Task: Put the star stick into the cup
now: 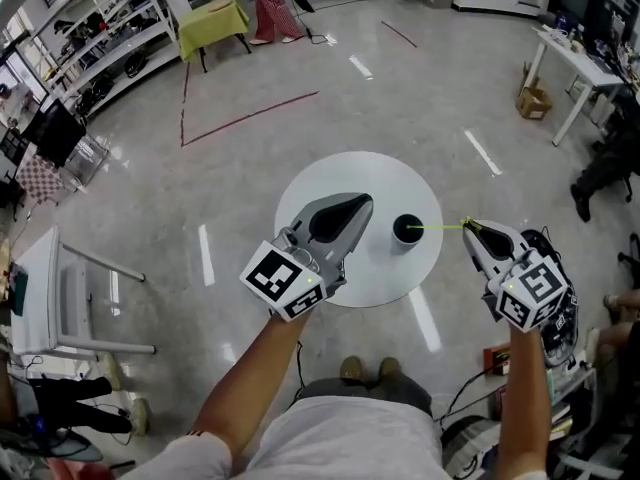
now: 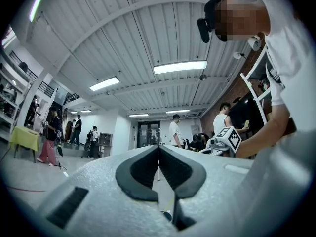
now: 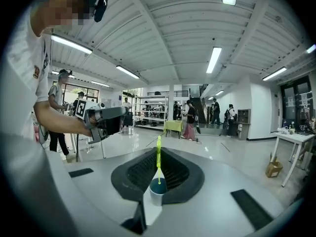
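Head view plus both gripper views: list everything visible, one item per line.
round table: one, white, centre of the floor
cup: one, white with dark inside, on the round table's right part
star stick: one, yellow-green, clamped in the right gripper, tip at the cup's mouth
small table: one, yellow-green cloth, far left
shelving: one, white, far left
desk: one, white, far right
cardboard box: one, brown, beside the desk
left gripper: one, grey, shut, empty, over the round table
right gripper: one, grey, shut on the star stick
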Action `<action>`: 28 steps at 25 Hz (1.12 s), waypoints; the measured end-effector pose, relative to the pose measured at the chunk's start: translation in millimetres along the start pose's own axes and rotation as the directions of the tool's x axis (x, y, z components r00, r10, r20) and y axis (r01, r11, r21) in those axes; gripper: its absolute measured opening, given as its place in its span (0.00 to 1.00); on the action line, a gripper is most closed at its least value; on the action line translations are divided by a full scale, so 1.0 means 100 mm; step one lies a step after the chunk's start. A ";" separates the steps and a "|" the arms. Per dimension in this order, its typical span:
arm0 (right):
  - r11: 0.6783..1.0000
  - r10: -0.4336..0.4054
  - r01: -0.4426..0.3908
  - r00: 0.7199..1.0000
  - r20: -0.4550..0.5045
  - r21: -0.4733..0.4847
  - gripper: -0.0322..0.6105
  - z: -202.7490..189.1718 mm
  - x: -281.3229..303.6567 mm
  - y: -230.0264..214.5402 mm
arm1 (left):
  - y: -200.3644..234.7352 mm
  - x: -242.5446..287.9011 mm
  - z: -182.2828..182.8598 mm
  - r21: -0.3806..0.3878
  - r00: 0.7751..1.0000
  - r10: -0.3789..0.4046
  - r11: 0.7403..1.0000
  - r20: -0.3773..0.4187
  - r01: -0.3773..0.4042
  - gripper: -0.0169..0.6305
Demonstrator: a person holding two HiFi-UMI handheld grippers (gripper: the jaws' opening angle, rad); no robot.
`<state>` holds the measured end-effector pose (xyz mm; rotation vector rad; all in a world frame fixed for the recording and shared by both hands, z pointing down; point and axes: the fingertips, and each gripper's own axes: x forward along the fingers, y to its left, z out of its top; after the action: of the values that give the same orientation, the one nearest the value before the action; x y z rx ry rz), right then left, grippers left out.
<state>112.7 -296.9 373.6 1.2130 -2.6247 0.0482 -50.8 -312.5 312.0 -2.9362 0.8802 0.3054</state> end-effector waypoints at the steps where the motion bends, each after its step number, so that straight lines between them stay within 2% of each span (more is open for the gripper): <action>1: 1.000 0.008 -0.008 1.000 -0.011 0.002 0.09 -0.03 0.05 0.00 | 0.01 0.00 -0.01 -0.002 1.000 0.007 1.000 -0.002 -0.007 0.05; 14: 0.992 0.128 -0.125 0.983 -0.134 0.029 0.09 -0.48 0.49 -0.13 | -0.02 0.23 -0.33 -0.024 0.996 0.060 0.998 -0.059 -0.062 0.05; 28: 0.976 0.213 -0.202 0.958 -0.191 0.078 0.09 -0.75 0.83 -0.13 | 0.09 0.29 -0.48 -0.025 0.990 0.098 0.995 -0.103 -0.101 0.05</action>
<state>86.4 -357.2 465.2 0.8927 -2.5770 0.2711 -24.0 -341.0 352.8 -2.9644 1.0467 0.1769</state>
